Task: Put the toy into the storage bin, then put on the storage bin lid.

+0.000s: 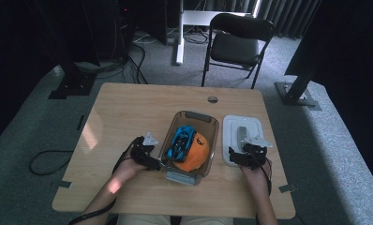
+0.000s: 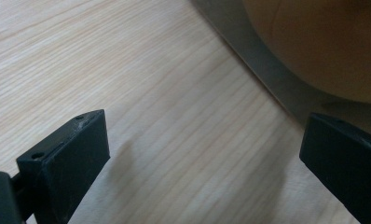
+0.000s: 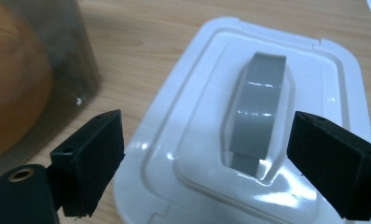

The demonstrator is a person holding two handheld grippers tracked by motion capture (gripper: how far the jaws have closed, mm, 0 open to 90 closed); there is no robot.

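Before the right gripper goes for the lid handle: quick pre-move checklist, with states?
1. Right gripper open: ok, jaws wide apart.
2. Jaws straddle the grey handle of the white plastic lid: ok, handle sits between them, not yet touched.
3. Lid lies flat on the wooden table, beside the clear plastic bin: ok.
4. Left gripper open, beside the bin wall: ok, holding nothing.
5. Blue toy car and orange cap below the bin rim: cannot tell.
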